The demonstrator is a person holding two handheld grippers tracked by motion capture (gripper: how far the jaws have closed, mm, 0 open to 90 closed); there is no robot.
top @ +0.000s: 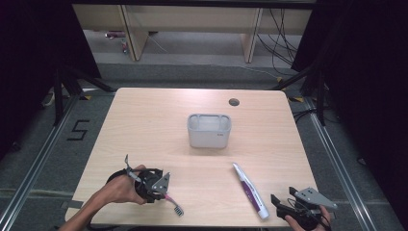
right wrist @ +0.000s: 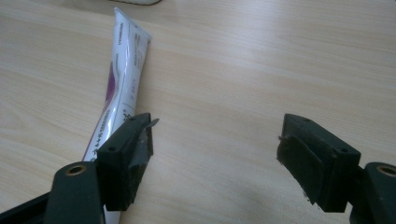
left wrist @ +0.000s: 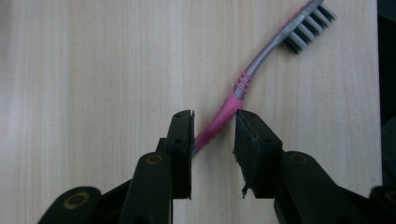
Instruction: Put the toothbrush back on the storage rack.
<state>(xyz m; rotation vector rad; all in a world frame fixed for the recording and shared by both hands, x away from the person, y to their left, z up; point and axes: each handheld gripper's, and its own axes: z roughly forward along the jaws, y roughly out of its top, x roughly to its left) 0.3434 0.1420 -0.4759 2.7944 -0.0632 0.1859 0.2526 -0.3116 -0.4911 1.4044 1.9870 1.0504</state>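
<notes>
Left gripper around toothbrush handle, head pointing away

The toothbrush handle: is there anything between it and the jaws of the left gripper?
Nothing visible. In the left gripper view the pink handle of the toothbrush lies on the bare table between the jaws of the left gripper, with small gaps on both sides.

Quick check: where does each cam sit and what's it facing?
High view: above the person's side, looking forward and down on the pale wooden table; forearm, left gripper and right gripper enter at the bottom.
Left gripper view: looks along its black jaws at the pink-and-grey toothbrush between them.
Right gripper view: looks along wide-apart jaws; white-and-purple toothpaste tube beside one jaw.
Shared: toothbrush and tube also show in the high view.
</notes>
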